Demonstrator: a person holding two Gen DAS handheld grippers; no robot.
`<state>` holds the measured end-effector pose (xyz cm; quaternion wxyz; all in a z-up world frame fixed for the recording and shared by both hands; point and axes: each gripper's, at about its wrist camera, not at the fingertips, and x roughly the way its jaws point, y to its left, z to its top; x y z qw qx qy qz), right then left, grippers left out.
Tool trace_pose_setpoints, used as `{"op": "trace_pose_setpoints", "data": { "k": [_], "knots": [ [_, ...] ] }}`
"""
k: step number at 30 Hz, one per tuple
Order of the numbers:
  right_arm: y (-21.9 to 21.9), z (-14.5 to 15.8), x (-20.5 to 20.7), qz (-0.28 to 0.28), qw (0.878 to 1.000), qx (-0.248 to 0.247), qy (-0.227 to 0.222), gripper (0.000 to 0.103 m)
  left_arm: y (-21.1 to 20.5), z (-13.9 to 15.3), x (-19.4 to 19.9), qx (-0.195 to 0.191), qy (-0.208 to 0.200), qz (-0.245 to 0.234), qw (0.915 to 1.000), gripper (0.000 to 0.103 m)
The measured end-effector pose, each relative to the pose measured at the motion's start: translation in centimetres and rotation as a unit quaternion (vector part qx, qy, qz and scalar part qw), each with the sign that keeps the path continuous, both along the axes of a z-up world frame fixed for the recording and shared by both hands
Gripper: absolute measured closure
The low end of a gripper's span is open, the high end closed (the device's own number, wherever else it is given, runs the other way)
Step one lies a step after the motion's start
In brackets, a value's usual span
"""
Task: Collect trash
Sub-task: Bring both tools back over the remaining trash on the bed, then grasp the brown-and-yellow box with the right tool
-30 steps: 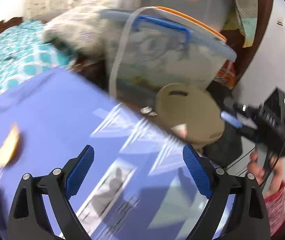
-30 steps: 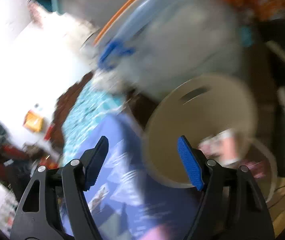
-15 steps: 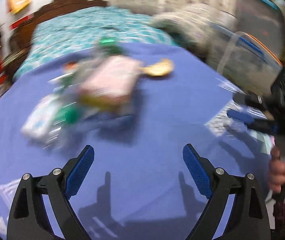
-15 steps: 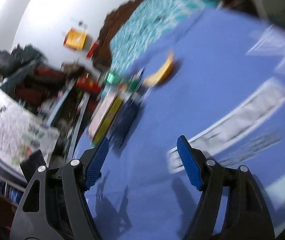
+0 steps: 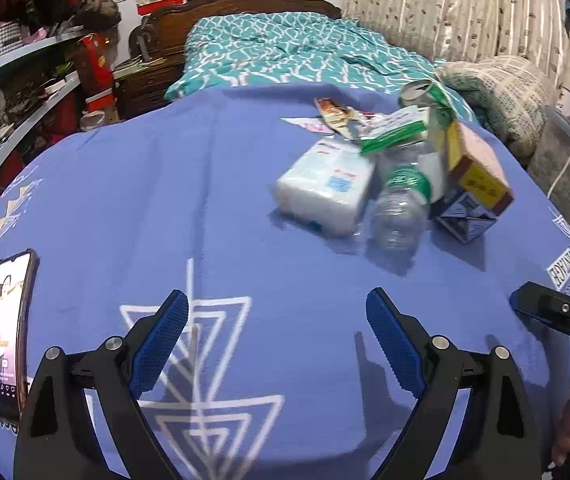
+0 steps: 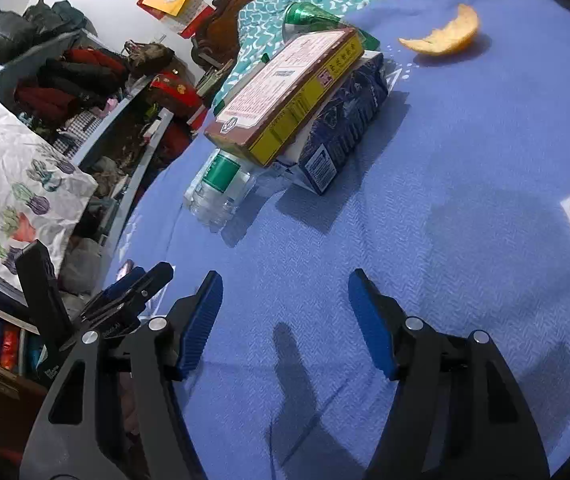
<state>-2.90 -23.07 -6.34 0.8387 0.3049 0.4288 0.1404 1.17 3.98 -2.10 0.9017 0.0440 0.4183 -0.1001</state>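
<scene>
The trash sits in one heap on the blue blanket (image 5: 213, 208), and the clear water bottle (image 5: 399, 216) with its green label makes the handiest landmark. Just left of the bottle, touching it, lies a white tissue pack (image 5: 325, 186). To the bottle's right a flat brown-and-yellow box (image 6: 285, 96) rests tilted on top of a dark blue carton (image 6: 345, 136), its low end reaching over the bottle's upper half. Behind the bottle are a green-edged packet (image 5: 395, 133), a green can (image 5: 421, 92) lying on its side, and some wrappers (image 5: 335, 116). Well beyond the bottle, apart from the heap, a piece of orange peel (image 6: 445, 36) lies alone. A phone (image 5: 7, 332) lies far to the bottle's left and is likely not trash.

The left gripper (image 5: 277, 344) hovers over bare blanket short of the bottle, jaws wide apart and empty. The right gripper (image 6: 285, 320) is also short of the heap; its jaws are closing a little, with nothing between them, and remain well parted.

The step in hand looks like the approach for a first pick. The brown-and-yellow box is the sensible start for the right gripper: it lies on top, so lifting it disturbs little. The jaws should take it across its thin edge, since its broad face may be too wide. The bottle is round and may roll or crush, so a grip across the labelled middle seems best once the box is off. The tissue pack is soft and would suit the left gripper.
</scene>
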Motion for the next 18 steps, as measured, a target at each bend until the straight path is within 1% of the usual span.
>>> {"op": "trace_pose_setpoints", "data": {
  "k": [1, 3, 11, 12, 15, 16, 18],
  "knots": [
    [0.1, 0.1, 0.0, -0.001, 1.000, -0.005, 0.000, 0.036, 0.3, -0.2, -0.1, -0.002, 0.004, 0.001, 1.0000, 0.016],
    [0.2, 0.1, -0.1, -0.005, 1.000, -0.008, 0.001, 0.037, 0.8, -0.3, -0.1, -0.019, 0.014, 0.002, 0.9997, 0.016],
    [1.0, 0.7, 0.2, -0.017, 1.000, -0.024, 0.009, 0.037, 1.3, -1.3, 0.9, -0.043, 0.049, 0.007, 0.9978, 0.016],
    [1.3, 1.0, 0.3, -0.023, 0.999, -0.029, 0.006, 0.037, 1.4, -1.3, 0.9, -0.046, 0.049, 0.007, 0.9977, 0.016],
    [1.7, 2.8, 0.3, -0.048, 0.997, -0.063, -0.021, 0.035, 1.4, -1.3, 1.0, -0.051, 0.048, 0.005, 0.9975, 0.016],
    [1.7, 3.4, 0.3, -0.057, 0.995, -0.072, -0.028, 0.034, 1.5, -1.3, 1.0, -0.054, 0.048, 0.004, 0.9974, 0.016],
    [1.4, 4.4, 1.0, -0.077, 0.993, -0.082, -0.037, 0.026, 1.8, -1.3, 1.1, -0.061, 0.047, 0.002, 0.9970, 0.016]
  ]
}}
